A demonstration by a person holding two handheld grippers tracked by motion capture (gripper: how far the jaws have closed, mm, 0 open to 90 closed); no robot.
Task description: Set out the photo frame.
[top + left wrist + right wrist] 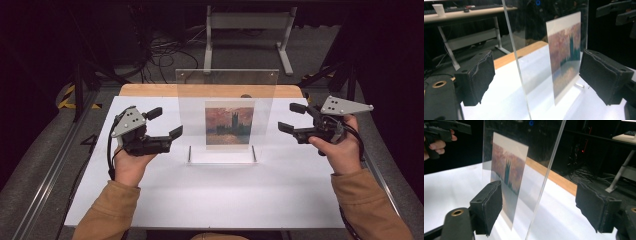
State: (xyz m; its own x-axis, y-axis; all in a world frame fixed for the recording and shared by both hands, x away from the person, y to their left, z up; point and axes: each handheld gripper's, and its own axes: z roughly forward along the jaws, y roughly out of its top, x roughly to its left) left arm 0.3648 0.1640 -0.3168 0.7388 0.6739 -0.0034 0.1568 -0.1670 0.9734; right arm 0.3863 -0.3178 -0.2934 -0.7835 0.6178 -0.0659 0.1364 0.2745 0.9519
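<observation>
clear acrylic frame (226,107) with painting print (229,123) stands upright at frame centre on white table (200,200). left gripper (167,122) centre-left, right gripper (291,117) centre-right, jaws apart, clear of pane edges; likely flanking it so it stands unaided.

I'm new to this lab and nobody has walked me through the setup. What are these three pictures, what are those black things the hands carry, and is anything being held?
A person sits at a white table and holds a hand-operated tool in each hand: the left gripper and the right gripper, each with two padded black jaws. The high view looks down from above the person. The other two views come from small cameras riding on each gripper, looking out between its own jaws. On the table stands a clear acrylic frame, upright, with a painting print of a tower under a reddish sky inside it. Each gripper's jaws stand open beside one side edge of the frame, not pressing it. Nothing is held.
</observation>
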